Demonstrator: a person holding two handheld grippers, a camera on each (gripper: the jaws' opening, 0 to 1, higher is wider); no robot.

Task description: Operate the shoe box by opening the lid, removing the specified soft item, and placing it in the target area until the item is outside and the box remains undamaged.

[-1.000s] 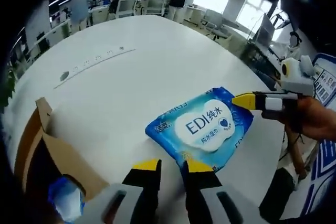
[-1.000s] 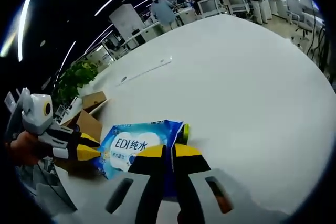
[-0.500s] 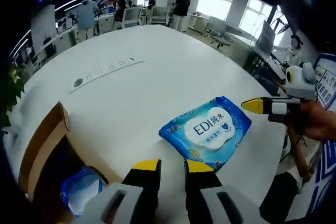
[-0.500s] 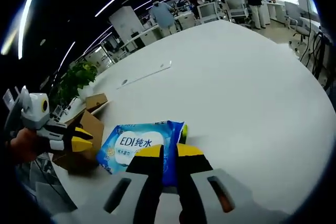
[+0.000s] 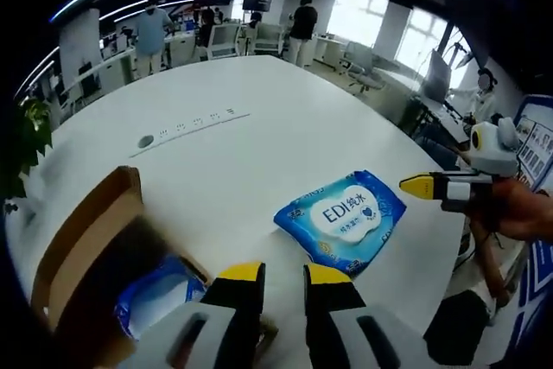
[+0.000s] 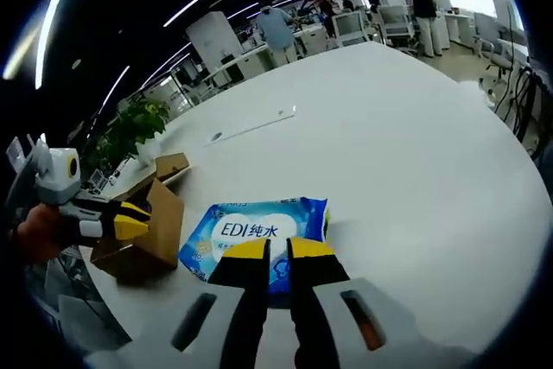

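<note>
A blue wet-wipes pack (image 5: 341,218) (image 6: 259,235) with a white label lies flat on the white table (image 5: 259,101) (image 6: 406,144). The open cardboard shoe box (image 5: 82,239) (image 6: 143,239) stands beside it, with another blue pack (image 5: 155,295) inside. My left gripper (image 5: 283,276) hovers between box and pack, its jaws close together and holding nothing; it is also seen at the left (image 6: 130,219) over the box. My right gripper (image 6: 278,252) is shut just short of the pack's near edge; it is also seen from the side (image 5: 419,186), off the pack's corner.
A long power-socket strip (image 5: 194,120) (image 6: 255,127) is set into the table beyond the pack. The table's curved edge runs close behind the right gripper. A potted plant (image 6: 130,131) stands past the box. Desks, chairs and standing people (image 5: 302,10) fill the room behind.
The right gripper has come off the pack's corner and drawn back. The left gripper has pulled back too, so more of the box and the pack inside it shows. The pack stays on the table.
</note>
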